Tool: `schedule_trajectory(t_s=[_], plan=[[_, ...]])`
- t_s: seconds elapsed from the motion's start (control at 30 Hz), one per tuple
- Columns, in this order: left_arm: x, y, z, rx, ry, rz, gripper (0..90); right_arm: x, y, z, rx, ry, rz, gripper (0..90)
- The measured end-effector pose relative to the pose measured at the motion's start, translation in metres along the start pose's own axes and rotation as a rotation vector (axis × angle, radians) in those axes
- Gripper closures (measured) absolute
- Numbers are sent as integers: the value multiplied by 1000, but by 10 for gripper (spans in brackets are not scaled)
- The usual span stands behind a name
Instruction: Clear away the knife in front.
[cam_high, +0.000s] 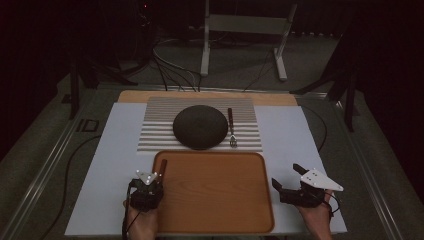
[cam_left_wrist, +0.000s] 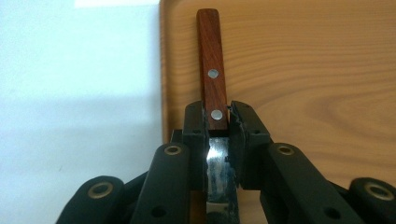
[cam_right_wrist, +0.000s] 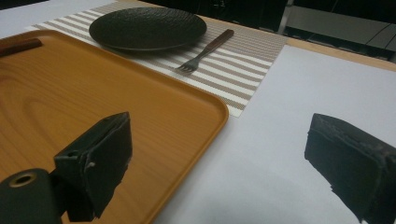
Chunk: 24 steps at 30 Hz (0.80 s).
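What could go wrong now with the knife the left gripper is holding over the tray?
The left gripper pinches the knife only at the joint between wooden handle and blade, so it could pivot or slip. It sits close to the tray rim at the left edge, so it might catch the rim or land half off.

Your left gripper and right gripper are black, with brass-ringed pivots, grey three-cornered top plates and trailing black cables.
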<state>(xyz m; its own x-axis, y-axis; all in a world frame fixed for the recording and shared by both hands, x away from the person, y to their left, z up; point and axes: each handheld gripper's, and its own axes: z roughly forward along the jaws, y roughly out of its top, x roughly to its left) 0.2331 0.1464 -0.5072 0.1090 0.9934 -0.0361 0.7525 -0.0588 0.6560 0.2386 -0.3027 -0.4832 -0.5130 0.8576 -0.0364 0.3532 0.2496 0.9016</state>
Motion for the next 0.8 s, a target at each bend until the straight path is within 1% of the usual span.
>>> schedule_trajectory(t_s=[0.07,0.13,0.33,0.47,0.57,0.6,0.63,0.7,0.73,0.77,0.8], plan=[[1,-2,1,7,13,-10,779,0,0,0,0,0,-1,76],[2,-2,2,7,10,-9,778,0,0,0,0,1,-1,76],[0,3,6,15,21,-12,778,0,0,0,1,0,-2,76],[0,5,8,10,33,-26,776,0,0,0,0,0,0,76],[-1,6,9,8,32,-20,768,0,0,0,1,1,-1,75],[-1,5,9,4,33,-20,755,0,0,0,0,1,-2,76],[-2,5,8,-1,35,-21,716,0,0,0,0,1,0,76],[-2,5,6,-4,23,-22,666,0,0,0,0,-1,1,76],[-3,5,5,0,23,-12,647,0,0,0,0,-1,1,76],[-4,6,4,-7,20,-8,630,0,0,0,1,-1,1,76],[-4,7,2,-11,18,-1,594,0,0,0,0,0,0,76]])
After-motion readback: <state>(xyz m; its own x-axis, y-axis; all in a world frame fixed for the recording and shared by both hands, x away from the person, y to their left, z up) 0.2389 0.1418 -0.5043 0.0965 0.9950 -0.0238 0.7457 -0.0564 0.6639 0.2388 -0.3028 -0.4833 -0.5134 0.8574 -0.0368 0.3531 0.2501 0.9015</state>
